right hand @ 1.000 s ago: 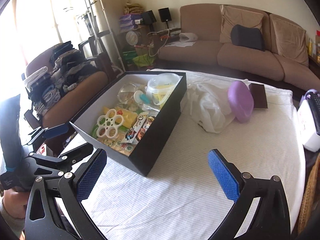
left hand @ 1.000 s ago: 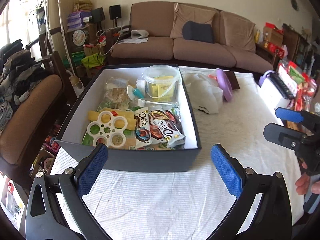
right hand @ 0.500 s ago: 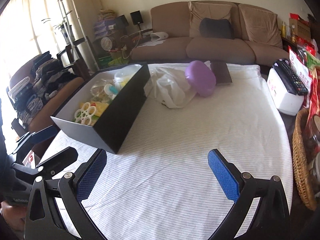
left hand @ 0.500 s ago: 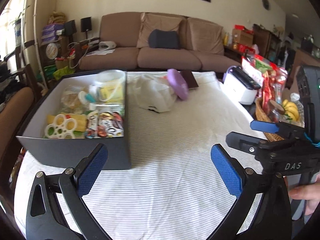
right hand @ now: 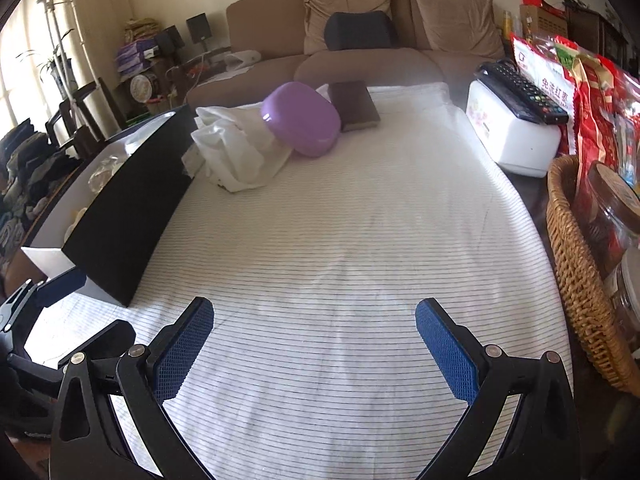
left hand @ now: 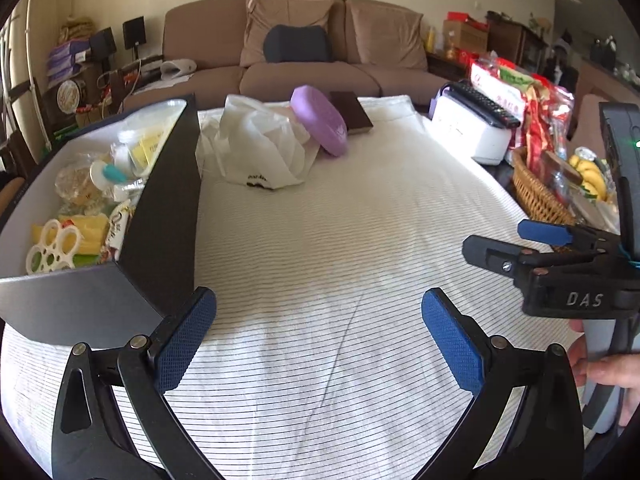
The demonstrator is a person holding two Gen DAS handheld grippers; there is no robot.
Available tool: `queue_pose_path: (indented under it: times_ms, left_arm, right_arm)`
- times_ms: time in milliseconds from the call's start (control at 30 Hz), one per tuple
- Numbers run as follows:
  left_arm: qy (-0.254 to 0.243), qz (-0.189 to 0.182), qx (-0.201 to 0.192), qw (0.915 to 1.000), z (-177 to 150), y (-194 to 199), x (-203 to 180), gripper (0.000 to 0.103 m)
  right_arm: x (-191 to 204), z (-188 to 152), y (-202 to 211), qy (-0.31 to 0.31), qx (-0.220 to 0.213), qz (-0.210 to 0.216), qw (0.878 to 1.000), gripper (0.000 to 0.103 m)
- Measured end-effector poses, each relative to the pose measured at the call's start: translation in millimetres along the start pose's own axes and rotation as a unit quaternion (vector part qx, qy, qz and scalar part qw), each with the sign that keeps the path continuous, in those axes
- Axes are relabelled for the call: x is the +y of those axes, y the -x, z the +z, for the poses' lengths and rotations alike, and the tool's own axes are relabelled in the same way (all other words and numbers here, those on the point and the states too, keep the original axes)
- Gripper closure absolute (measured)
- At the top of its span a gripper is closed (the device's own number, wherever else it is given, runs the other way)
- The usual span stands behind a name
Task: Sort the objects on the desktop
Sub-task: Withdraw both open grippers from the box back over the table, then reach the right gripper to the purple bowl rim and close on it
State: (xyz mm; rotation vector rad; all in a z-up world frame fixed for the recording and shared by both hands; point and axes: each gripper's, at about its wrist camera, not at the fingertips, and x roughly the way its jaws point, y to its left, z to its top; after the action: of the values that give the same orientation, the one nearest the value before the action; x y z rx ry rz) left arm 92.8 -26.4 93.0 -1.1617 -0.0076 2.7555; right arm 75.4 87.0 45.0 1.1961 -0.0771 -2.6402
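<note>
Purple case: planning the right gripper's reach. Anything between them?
Nothing visible: only bare striped cloth lies between the open right gripper and the purple case, which leans on a white bag.

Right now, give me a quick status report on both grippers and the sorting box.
Left gripper open, empty. Right gripper open, empty. Box filled with items, at table's left. Purple case, plastic bag, brown book lie outside it.

Both claws, swung rightward off the box [left hand: 160, 216].
</note>
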Motion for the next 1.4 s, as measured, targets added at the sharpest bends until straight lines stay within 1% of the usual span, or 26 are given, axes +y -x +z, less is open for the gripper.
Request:
queue_pose_path:
  times_ms: [67,133,300,400,467,533,600,700,800,900,1033,1267,1400]
  left_arm:
    - [0.013,-0.005,0.015,0.9998,0,-8,2,0.000]
    - [0.027,-0.016,0.019,0.9993,2,-11,2,0.000]
    - [0.029,-0.012,0.009,0.9995,9,-10,-5,0.000]
    - [0.034,-0.002,0.007,0.9994,7,-13,-6,0.000]
    - [0.032,0.016,0.009,0.9993,3,-20,-5,0.000]
    - [0.024,0.034,0.026,0.9988,-4,-33,-5,0.000]
    - [0.025,0.038,0.038,0.9982,-10,-42,-3,0.000]
    - [0.031,0.047,0.046,0.9973,-17,-52,-3,0.000]
    - [0.030,0.045,0.058,0.9968,-22,-59,-6,0.000]
    - [0.029,0.040,0.056,0.9972,-21,-57,-8,0.000]
    - [0.032,0.038,0.055,0.9973,-20,-56,-7,0.000]
    - [0.042,0.034,0.067,0.9963,-21,-60,-2,0.000]
    - [0.043,0.028,0.063,0.9967,-20,-56,-2,0.000]
  right_arm:
    - [-2,-1,-1,0.003,0.004,-0.004,1.000,0.000]
    - [-4,-1,-3,-0.003,0.007,-0.003,1.000,0.000]
    - [-7,-3,-6,-0.012,0.013,-0.010,1.000,0.000]
    - [-9,-5,-8,-0.012,0.012,-0.020,1.000,0.000]
    - [-12,-7,-12,-0.022,0.016,-0.026,0.999,0.000]
    - [-15,-10,-18,-0.022,0.025,-0.038,0.999,0.000]
    - [-17,-13,-23,-0.015,0.029,-0.052,0.998,0.000]
    - [-25,-17,-27,-0.022,0.024,-0.059,0.998,0.000]
    - [-31,-21,-32,-0.032,0.032,-0.059,0.997,0.000]
    - [-31,-24,-36,-0.029,0.044,-0.060,0.997,0.000]
    - [-29,-22,-33,-0.027,0.039,-0.056,0.997,0.000]
    - [-25,-22,-34,-0.027,0.041,-0.055,0.997,0.000]
    - [-23,-21,-34,-0.024,0.040,-0.055,0.997,0.000]
